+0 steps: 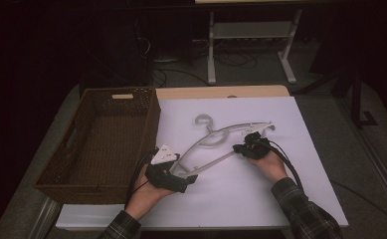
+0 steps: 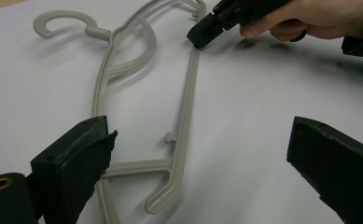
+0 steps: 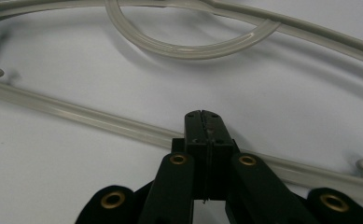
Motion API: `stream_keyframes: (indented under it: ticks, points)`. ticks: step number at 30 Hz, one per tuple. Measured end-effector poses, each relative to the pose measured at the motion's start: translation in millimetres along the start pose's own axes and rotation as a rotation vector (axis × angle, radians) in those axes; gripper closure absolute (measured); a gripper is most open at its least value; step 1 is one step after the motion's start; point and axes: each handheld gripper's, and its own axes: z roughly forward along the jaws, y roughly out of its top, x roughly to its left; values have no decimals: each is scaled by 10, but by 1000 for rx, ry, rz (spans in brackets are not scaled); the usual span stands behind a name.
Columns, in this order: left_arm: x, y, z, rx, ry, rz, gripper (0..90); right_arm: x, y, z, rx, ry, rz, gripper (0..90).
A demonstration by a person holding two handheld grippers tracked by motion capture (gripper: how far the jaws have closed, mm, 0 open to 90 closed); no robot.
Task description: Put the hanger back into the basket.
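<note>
From above, a brown basket (image 1: 99, 144) sits at the table's left edge, beside a white sheet (image 1: 260, 199). A grey hanger (image 1: 216, 142) lies mid-sheet. The left gripper (image 1: 188, 178) is spread wide around the hanger's near end. The right gripper view shows the right gripper (image 3: 202, 122) pinched together over the hanger's bar. Bare sheet lies near the person.

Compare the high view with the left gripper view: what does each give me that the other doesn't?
High view alone: the wicker basket at the table's left and the left gripper from outside. Left gripper view alone: its jaws spread wide, the near end of the hanger lying between them. Both: the hanger on the white sheet and the right gripper at its lower bar.
</note>
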Motion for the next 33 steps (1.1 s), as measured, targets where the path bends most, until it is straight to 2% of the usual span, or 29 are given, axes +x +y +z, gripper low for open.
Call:
stream_keyframes:
  ticks: [7, 14, 19, 25, 33]
  points:
    - [-3, 10, 7, 1, 7, 0, 59, 10, -5, 2, 0, -8, -7, 899]
    - [19, 113, 86, 3, 24, -1, 61, 13, -7, 2, 0, -10, -8, 900]
    - [112, 236, 232, 25, 39, -17, 70, 20, -7, 1, 4, -13, -6, 900]
    - [254, 270, 378, 46, 58, -57, 137, 11, -8, 2, 6, -8, 3, 900]
    - [420, 276, 547, 76, 92, -97, 182, 26, -6, 2, 8, -18, 6, 900]
